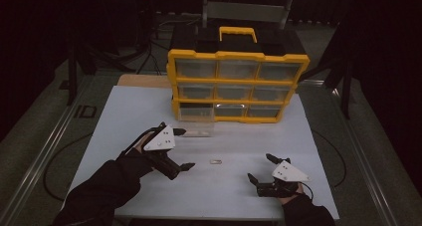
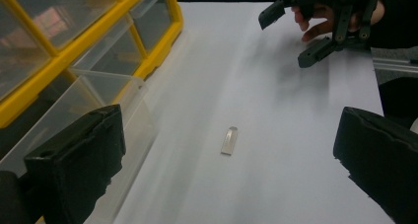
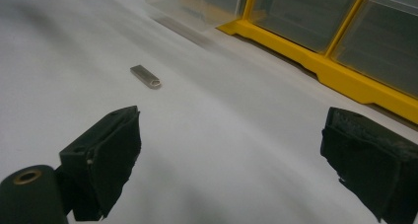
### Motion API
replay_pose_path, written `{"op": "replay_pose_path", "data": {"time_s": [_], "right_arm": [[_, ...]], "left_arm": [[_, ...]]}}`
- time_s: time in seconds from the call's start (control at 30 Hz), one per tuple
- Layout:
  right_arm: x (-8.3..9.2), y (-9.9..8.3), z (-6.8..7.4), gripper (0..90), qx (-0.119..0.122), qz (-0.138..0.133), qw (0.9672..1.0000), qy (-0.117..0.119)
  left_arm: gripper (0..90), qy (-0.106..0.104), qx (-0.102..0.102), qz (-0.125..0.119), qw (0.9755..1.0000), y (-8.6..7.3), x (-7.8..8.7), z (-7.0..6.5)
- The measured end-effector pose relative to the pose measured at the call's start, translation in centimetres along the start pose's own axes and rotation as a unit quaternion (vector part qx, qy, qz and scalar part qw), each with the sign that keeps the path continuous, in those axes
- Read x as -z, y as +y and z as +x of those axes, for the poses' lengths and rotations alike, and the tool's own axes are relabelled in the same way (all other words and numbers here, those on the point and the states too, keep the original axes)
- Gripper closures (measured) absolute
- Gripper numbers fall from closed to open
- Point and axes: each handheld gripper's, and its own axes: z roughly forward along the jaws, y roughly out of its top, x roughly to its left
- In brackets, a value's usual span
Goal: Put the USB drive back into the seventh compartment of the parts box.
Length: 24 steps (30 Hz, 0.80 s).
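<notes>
Small metal tab (image 1: 215, 162): flat on white desk (image 1: 239, 186), centre. Left tongs (image 1: 182, 149) at its 9 o'clock, right tongs (image 1: 260, 167) at 4 o'clock; both wide open, empty. Yellow drawer organiser (image 1: 237, 85) at 12 o'clock, clear drawer (image 1: 196, 122) pulled out.

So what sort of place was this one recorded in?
Probably a lab recording bench, not a home: a white table in dark surroundings, aluminium rails alongside it, and a yellow-framed parts organiser with clear plastic drawers, one pulled out.
</notes>
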Motion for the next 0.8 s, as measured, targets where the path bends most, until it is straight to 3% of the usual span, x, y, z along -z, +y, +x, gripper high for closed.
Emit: {"op": "replay_pose_path", "data": {"time_s": [0.43, 0.8], "right_arm": [[-0.2, -0.1, 0.0, 8.5, 0.001, -0.003, 1.0000, 0.007], [-0.1, -0.1, 0.0, 8.5, 0.000, -0.002, 1.0000, 0.009]], "left_arm": [[0.4, -0.020, -0.007, 0.024, 0.9995, 0.3, -3.0, 0.3], [0.5, -0.030, -0.004, 0.028, 0.9991, -0.2, -4.9, 0.2]]}}
